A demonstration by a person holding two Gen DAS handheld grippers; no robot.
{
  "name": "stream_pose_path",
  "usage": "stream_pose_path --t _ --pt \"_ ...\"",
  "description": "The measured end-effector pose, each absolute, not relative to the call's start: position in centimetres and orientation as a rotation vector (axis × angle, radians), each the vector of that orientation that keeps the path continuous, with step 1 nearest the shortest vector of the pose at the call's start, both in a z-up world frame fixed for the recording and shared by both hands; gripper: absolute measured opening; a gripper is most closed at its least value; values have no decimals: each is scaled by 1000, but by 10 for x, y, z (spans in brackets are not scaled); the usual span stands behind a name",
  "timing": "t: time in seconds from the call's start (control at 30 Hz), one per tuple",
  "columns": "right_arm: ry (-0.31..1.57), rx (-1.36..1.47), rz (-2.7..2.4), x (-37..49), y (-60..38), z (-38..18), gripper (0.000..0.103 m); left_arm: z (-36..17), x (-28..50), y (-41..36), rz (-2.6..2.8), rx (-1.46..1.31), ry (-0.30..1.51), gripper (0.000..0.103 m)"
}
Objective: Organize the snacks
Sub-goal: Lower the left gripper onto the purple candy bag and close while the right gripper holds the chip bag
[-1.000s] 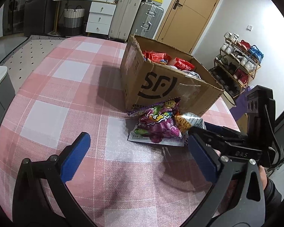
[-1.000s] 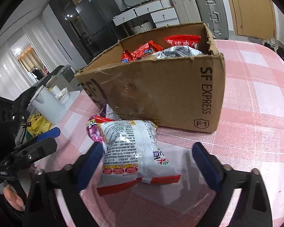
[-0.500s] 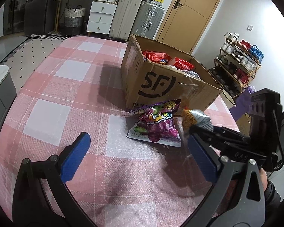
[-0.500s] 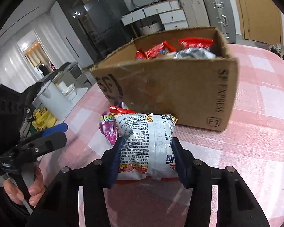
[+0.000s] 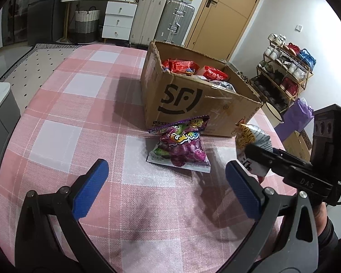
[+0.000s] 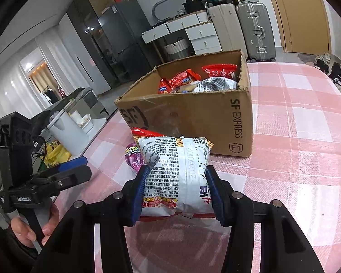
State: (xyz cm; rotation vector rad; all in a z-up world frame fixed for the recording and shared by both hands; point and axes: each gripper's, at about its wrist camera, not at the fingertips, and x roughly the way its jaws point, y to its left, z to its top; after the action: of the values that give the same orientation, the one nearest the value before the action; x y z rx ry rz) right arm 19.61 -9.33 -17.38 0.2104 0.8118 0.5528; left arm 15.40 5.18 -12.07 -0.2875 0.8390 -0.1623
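Right tongs: my right gripper (image 6: 175, 188) is clenched on the white snack bag (image 6: 177, 170), blue pads pressed into both its sides; the bag hangs clear of the cloth, just in front of the cardboard box (image 6: 193, 116).

Left tongs: my left gripper (image 5: 166, 186) stands released, jaws wide with nothing between them, hovering over the tablecloth (image 5: 79, 118) well short of the box.

Held bag, place: in the left wrist view it sits off the box's near right corner, lifted above the table.

Purple bag, place: the purple candy bag (image 5: 181, 145) lies flat on the cloth, its top edge touching or almost touching the box's front wall.

Done so far: I judge the box already partly filled, since several packets lie inside it.

Left to do: the white bag still has to go up and over the front wall, and after it the purple one.

Count, boxes: one.

Count, bags outside the box: two, one held and one lying.

Count, packets inside the box: at least three red ones and one silver-white; more may be buried, I cannot tell.

Count, grippers: two.
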Motion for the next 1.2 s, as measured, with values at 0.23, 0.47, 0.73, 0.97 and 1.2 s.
stream_pose_path --t 0.23,0.47,0.73,0.97,1.2 --pt "786 228 556 184 -103 -166 50 -126 163 49 -157 -284 882 102" --pt "777 253 551 174 -119 -167 50 -133 181 43 -153 -259 907 103" --pt "784 265 529 167 -129 -171 50 -140 211 29 -173 -239 933 102" --pt "779 288 537 164 -132 -172 50 -154 238 21 -182 -246 976 99" --pt "780 302 543 164 -134 -173 51 -168 254 12 -195 -230 1032 66"
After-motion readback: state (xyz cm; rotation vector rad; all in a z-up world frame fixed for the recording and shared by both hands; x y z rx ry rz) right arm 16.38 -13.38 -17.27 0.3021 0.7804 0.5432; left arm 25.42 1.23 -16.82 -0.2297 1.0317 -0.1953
